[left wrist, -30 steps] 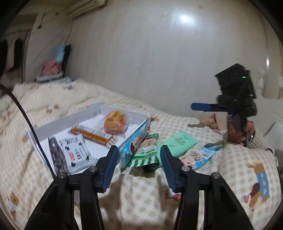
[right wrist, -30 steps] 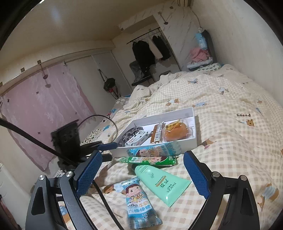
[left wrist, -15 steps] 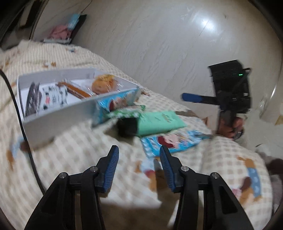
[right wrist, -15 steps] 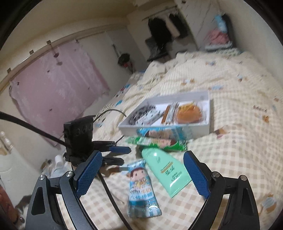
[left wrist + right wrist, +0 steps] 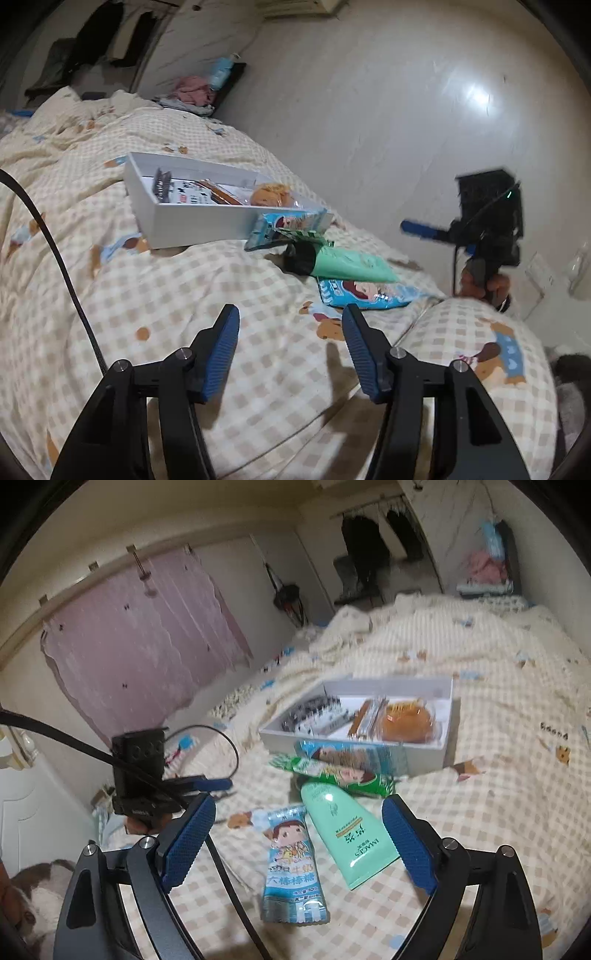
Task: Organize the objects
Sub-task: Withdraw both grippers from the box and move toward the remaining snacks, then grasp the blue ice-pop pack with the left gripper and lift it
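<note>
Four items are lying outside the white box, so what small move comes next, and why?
Probably lower the right claw, open and empty, over the mint-green squeeze tube. It lies loose on the checked quilt between the fingers, short of the white box.

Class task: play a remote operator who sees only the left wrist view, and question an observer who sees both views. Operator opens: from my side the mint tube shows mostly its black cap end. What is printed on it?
Observer: In the right wrist view the mint tube lies face up with gold lettering down its length.
Operator: I see the right gripper only side-on. Is it holding anything?
Observer: No. The right gripper stands open over the bedspread, with the tube and the blue snack packet lying loose between its fingers.
Operator: What lies behind my camera?
Observer: A pink curtain hangs on the wall beyond the left gripper, whose jaws are opening with nothing between them.
</note>
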`<state>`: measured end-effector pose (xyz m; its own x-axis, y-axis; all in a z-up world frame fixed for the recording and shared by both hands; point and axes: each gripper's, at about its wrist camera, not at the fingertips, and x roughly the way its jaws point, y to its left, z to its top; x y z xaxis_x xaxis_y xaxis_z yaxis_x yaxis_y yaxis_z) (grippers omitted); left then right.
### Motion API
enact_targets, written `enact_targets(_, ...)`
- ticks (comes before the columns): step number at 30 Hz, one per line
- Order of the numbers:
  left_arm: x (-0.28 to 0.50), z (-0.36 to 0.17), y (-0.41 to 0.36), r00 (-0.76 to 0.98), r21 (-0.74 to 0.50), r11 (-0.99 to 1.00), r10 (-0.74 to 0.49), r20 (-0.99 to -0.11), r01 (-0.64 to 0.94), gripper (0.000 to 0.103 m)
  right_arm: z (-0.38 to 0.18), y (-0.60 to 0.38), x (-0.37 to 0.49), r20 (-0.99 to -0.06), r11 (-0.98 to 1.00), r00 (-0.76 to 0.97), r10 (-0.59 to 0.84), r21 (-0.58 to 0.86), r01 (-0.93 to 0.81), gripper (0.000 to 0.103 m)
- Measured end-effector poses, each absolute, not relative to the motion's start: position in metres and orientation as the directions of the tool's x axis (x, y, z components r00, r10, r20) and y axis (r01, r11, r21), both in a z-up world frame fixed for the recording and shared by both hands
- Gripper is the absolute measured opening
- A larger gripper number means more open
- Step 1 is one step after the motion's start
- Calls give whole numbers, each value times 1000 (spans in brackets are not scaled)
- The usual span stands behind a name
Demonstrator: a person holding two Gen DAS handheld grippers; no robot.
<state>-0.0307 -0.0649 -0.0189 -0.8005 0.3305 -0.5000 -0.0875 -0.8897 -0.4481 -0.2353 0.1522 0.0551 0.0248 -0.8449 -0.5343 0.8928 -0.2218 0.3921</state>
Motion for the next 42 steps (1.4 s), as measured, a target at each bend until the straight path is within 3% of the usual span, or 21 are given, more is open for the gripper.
enact_targets(3, -50, -14, -44, -764, -381, -911, 359, -537, -161, 63, 65, 156, -236, -539, -237, 6, -842, 380, 894, 93)
enact_targets(6, -73, -8, -19, -666, -323, -873, 487, -564, -365, 61, 68, 156, -236, -530, -225, 5, -848, 368, 902, 93)
enact_targets(8, -85, -3, -7, -632, -259, -865, 494, -597, -431, 53, 65, 155, -236, -526, -210, 27, -850, 386, 898, 93)
enact_targets(13, -93, 19, 24, -614, -93, -844, 456, -644, -529, 52, 50, 149, -239, -531, -178, 82, -844, 420, 890, 93)
enact_targets(16, -86, 21, 54, -677, 126, -842, 324, -661, -525, 53, 46, 151, -243, -502, -135, 120, -857, 443, 886, 93)
enact_targets(19, -85, 20, 71, -718, 235, -840, 235, -655, -489, 54, 42, 157, -253, -452, -79, 168, -876, 478, 875, 93)
enact_targets(23, -106, 13, 79, -686, 238, -868, 148, -713, -435, 61, 36, 163, -267, -448, -61, 195, -873, 495, 867, 93)
enact_targets(27, -117, 8, 86, -669, 245, -886, 94, -738, -395, 61, 33, 167, -282, -446, -27, 233, -864, 504, 863, 93)
enact_targets(31, -124, 3, 99, -695, 352, -888, -54, -717, -295, 71, 29, 168, -292, -459, 25, 284, -842, 493, 869, 93)
enact_targets(35, -128, 3, 106, -711, 401, -895, -150, -687, -198, 75, 30, 173, -300, -451, 65, 301, -840, 467, 882, 93)
enact_targets(42, -148, 2, 112, -657, 418, -878, -174, -734, -235, 75, 30, 196, -327, -371, 115, 337, -865, 506, 855, 93)
